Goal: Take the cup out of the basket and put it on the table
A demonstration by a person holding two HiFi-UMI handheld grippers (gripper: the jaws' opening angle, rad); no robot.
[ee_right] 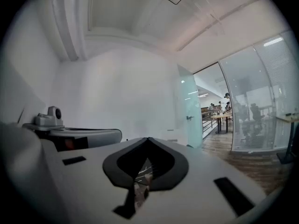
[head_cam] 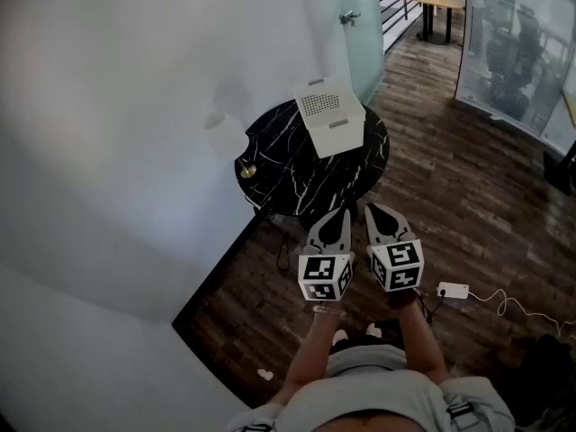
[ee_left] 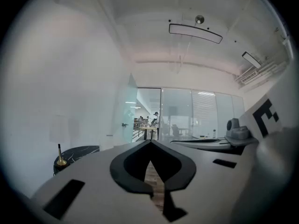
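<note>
Wood floor lies under us. Our left gripper [head_cam: 341,212] and right gripper [head_cam: 372,209] are level, side by side, both closed on nothing. Just ahead stands the black table [head_cam: 279,176]. On its far side is the white basket [head_cam: 340,135], its long axis running away from us and neither gripper clearly nearer. We cannot see the cup or its direction, and we judge it is inside.

Bare near half of black table [head_cam: 297,185], white basket [head_cam: 329,115] at far edge.
</note>
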